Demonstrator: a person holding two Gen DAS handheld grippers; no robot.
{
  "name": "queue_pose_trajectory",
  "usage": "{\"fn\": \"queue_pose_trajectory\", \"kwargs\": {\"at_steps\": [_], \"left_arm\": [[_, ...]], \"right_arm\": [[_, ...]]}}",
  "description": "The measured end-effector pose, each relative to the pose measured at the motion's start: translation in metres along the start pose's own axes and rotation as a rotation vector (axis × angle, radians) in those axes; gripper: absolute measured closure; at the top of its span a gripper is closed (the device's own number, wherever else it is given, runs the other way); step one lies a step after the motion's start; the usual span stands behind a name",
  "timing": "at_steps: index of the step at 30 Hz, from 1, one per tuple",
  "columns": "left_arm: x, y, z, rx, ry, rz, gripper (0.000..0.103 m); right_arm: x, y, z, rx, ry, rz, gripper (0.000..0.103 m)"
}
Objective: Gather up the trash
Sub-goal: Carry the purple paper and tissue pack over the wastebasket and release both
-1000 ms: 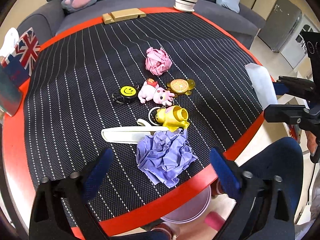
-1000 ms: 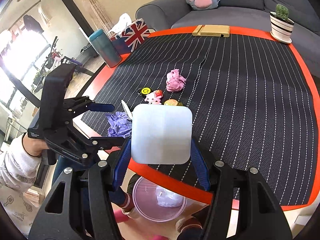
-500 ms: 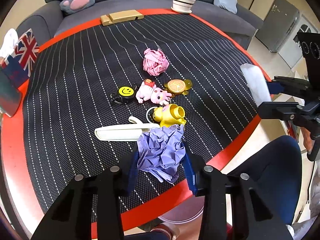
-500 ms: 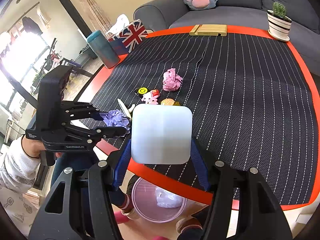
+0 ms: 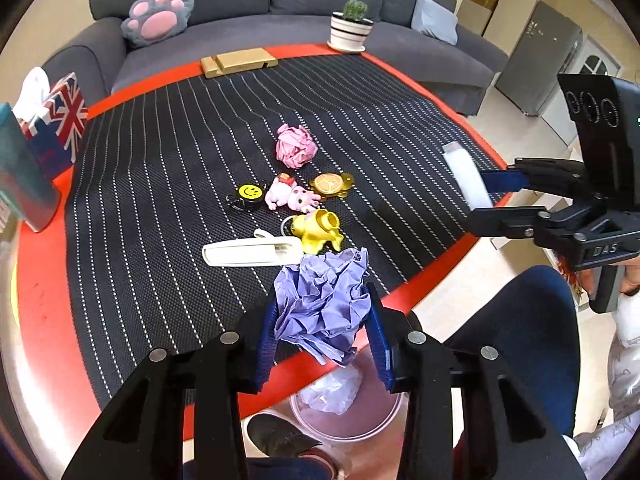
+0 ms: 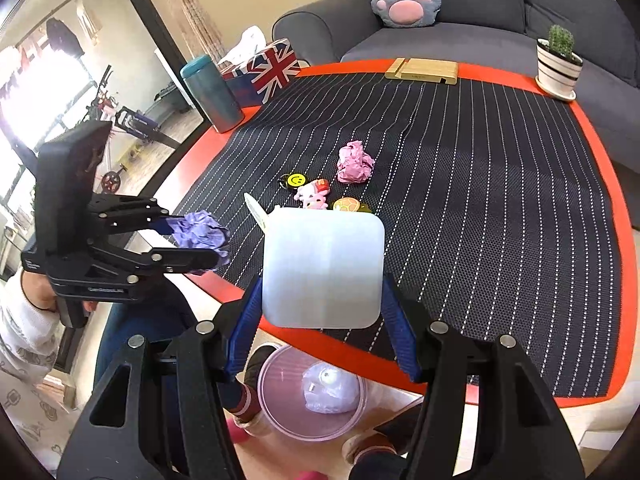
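Note:
My left gripper is shut on a crumpled purple paper ball, lifted just off the table's near red edge; the same purple paper ball shows in the right wrist view at the left. My right gripper is shut on a white translucent square lid, held above the table edge. A crumpled pink paper ball lies mid-table. On the floor below the edge stands a pink translucent bin with a clear wrapper inside.
Small toys lie near the front: a smiley badge, a pink plush figure, an orange turtle, a yellow toy, a white clip. A flag tissue box, teal cup, wooden stand and cactus pot ring the table.
My left gripper closed on the purple paper ball and lifted it back toward the table's near edge. The right gripper kept still with the lid.

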State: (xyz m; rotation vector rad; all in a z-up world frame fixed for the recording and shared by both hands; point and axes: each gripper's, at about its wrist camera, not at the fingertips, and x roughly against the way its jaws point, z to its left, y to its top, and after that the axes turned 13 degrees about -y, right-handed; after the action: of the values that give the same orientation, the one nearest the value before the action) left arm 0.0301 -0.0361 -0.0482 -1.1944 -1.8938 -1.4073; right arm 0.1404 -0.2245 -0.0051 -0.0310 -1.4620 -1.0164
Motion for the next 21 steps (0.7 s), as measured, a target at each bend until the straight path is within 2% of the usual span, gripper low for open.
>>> {"fn": "queue_pose_trajectory", "kwargs": {"at_steps": [11,21], "left_arm": [[0.021,-0.02,-0.028,-0.05,-0.022,-0.026,0.063],[0.02,-0.045,-0.053,-0.086,-0.049,-0.014,0.063]], "right_arm": [[0.029,-0.015,0.032,0.093,-0.079,-0.022,0.045],[0.051,-0.042,0.049,0.11,-0.106,-0.038,0.045]]}}
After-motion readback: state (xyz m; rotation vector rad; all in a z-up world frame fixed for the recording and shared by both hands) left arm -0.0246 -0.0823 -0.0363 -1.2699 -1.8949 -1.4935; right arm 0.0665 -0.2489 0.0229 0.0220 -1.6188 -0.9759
